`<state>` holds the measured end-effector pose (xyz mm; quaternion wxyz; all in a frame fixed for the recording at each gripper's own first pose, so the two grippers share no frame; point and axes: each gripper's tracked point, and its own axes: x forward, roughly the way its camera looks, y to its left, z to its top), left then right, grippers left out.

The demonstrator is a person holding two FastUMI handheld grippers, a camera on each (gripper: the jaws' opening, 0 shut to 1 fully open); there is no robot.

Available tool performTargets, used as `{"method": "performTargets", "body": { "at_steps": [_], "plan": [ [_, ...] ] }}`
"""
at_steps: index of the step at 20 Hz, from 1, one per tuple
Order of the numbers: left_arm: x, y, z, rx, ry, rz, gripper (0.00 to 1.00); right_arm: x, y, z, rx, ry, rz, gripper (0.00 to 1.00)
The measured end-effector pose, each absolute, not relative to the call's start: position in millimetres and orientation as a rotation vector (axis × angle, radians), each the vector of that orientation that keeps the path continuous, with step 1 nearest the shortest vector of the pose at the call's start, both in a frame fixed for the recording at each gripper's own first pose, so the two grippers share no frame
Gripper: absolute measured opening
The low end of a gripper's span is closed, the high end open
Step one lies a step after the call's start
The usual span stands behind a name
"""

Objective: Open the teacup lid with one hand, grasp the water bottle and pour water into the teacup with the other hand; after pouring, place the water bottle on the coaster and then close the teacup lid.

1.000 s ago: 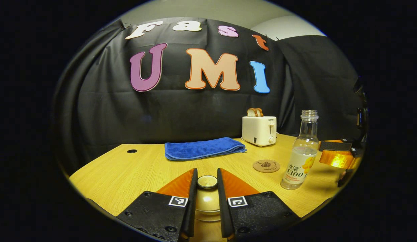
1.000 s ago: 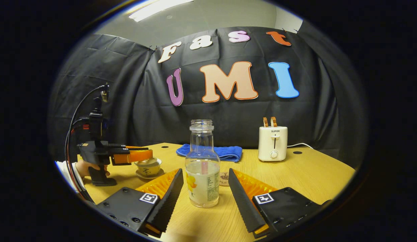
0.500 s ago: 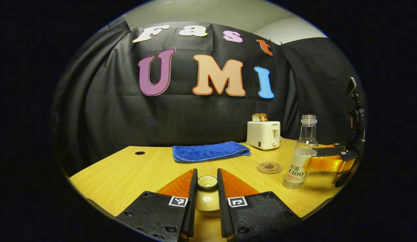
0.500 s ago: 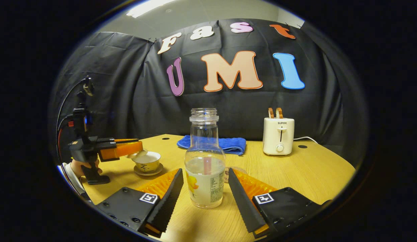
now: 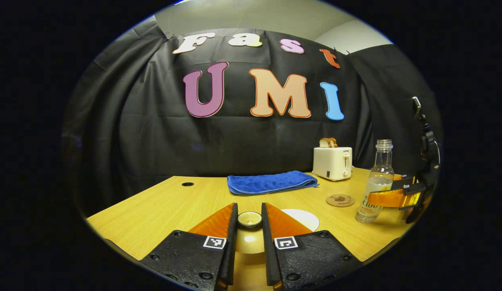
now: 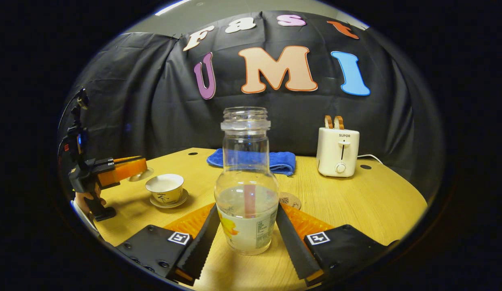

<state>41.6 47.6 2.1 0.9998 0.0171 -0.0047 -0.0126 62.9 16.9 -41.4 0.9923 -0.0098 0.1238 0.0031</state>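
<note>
1. Progress, afaict: lid (image 5: 249,219) is off the teacup (image 6: 166,188). The cup sits open on its saucer (image 6: 169,201) at the left side of the desk (image 6: 356,202) in the right gripper view. So step one looks done.

2. Left gripper (image 5: 249,220): fingers nearly together, pinching the lid's little knob between them. Lid hangs dome-down below the knob, held up off the desk and off to the side of the cup. In the right gripper view that gripper (image 6: 131,167) is just beside the cup w/ the lid at its tip.

3. Right gripper (image 6: 246,226): fingers spread about bottle-wide, one on each side of the water bottle (image 6: 246,190). They look right up against the lower body, but whether both are actually pressing I can't tell, so grab not confirmed imo.

4. Bottle stands on the desk, upright, long axis vertical, open mouth pointing straight up, no cap on it. Partly full.

5. Still left: lift bottle, pour into cup, park bottle on the coaster (image 5: 340,200), lid back on. Coaster lies just behind the bottle, toward the blue towel (image 5: 271,182) & toaster (image 6: 338,152).
</note>
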Motion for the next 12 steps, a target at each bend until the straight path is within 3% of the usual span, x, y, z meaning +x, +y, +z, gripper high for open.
{"method": "performTargets", "body": {
  "at_steps": [6,12],
  "plan": [
    [38.7,83.0,3.3,0.033,-0.009,0.045,0.29,66.3,18.0,-42.3,-0.049,0.261,-0.022,0.79],
    [36.9,113.1,4.1,0.033,-0.009,0.114,0.28,68.1,24.7,-40.2,-0.154,0.263,-0.036,0.79]
  ]
}}
